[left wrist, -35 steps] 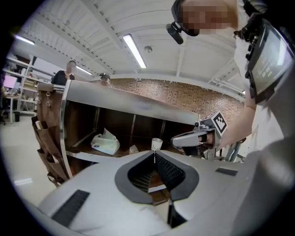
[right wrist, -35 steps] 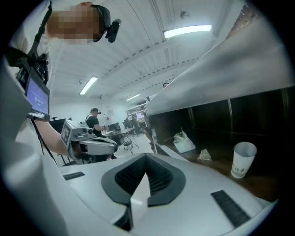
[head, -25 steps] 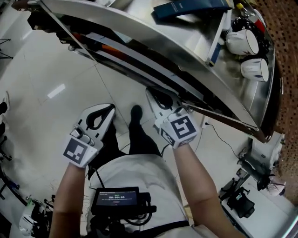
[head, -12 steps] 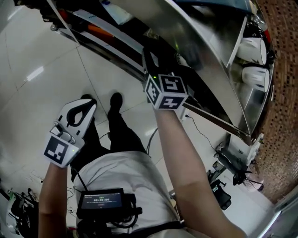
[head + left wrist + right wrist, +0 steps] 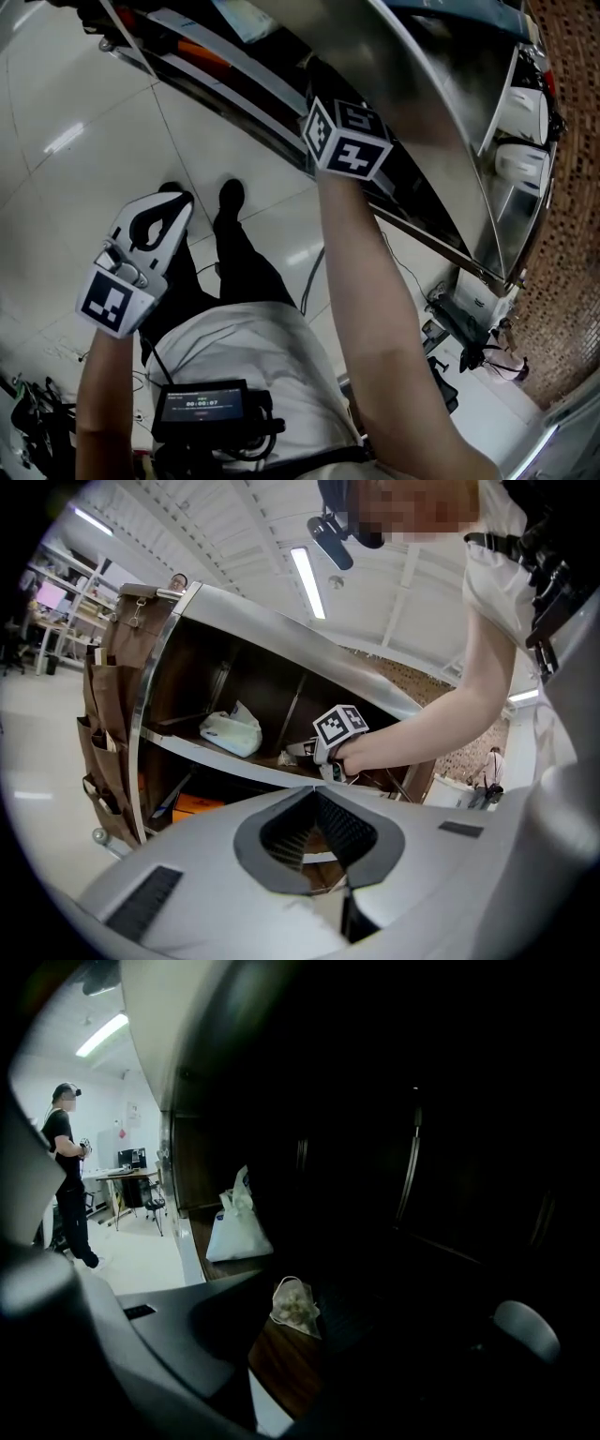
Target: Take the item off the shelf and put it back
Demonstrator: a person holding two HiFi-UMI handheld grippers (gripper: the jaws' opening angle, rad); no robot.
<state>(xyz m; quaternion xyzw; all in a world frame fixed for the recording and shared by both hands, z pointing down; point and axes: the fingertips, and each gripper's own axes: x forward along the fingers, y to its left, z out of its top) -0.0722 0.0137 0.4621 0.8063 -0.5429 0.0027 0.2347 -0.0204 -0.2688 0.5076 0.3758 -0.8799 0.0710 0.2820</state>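
Note:
A small net bag of pale lumps (image 5: 295,1305) lies on the wooden shelf board (image 5: 281,1363), inside the dark shelf. My right gripper (image 5: 314,1324) is reached into that shelf and its jaws are opening. The bag lies just ahead between them, and the pads do not press on it. In the head view only the right gripper's marker cube (image 5: 345,141) shows under the steel shelf top (image 5: 441,103). My left gripper (image 5: 176,199) hangs low by my hip, shut and empty. From the left gripper (image 5: 314,789) I see the right hand at the shelf's middle level.
A white plastic bag (image 5: 239,1227) stands further left on the same board, also seen as the white bag (image 5: 232,733). A brown hanging organiser (image 5: 108,714) covers the shelf's end. Two white mugs (image 5: 520,103) sit on the shelf top. A person (image 5: 67,1176) stands in the room beyond.
My right gripper has risen from waist height and gone forward under the shelf top. The left gripper has stayed low and drifted slightly left.

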